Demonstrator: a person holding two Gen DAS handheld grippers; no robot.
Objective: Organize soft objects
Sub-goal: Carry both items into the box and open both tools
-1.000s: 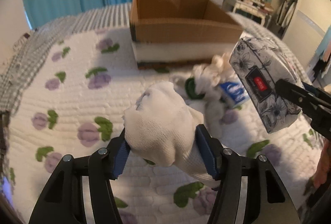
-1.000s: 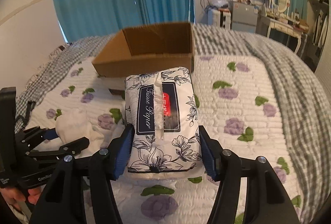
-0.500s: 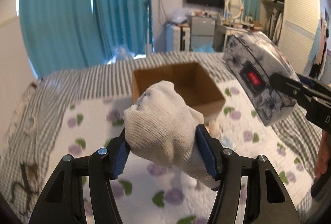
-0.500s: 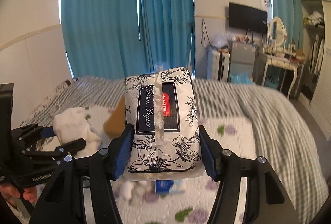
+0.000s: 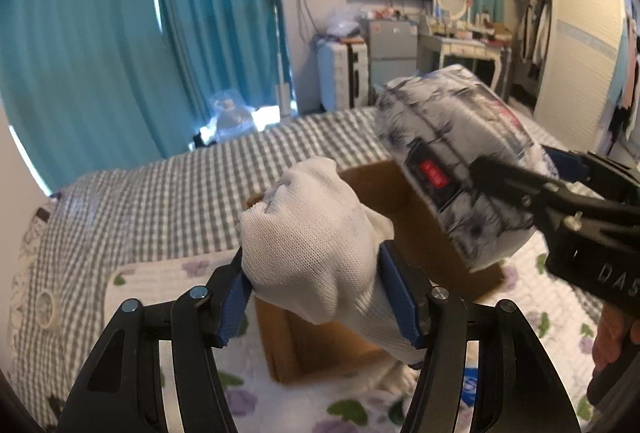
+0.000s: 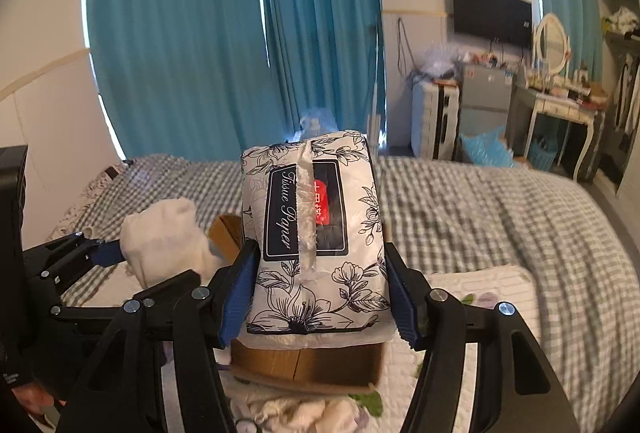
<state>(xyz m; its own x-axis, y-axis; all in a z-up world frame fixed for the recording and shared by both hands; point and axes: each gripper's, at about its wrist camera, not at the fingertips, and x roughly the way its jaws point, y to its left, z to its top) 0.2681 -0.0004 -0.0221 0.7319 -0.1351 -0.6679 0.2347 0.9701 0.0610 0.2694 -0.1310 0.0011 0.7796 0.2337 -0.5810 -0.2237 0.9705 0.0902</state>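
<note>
The white glove [image 5: 316,249] sat pinched in the left tool [image 5: 318,297], directly above the cardboard box [image 5: 424,229] on the bed [image 5: 160,201]. The tissue pack [image 6: 316,229], clamped lengthwise in the right tool [image 6: 318,293], hung over the box's right side.

"Tissue Paper" on tissue pack [image 6: 314,233]; red label beside it (characters unreadable).
</note>
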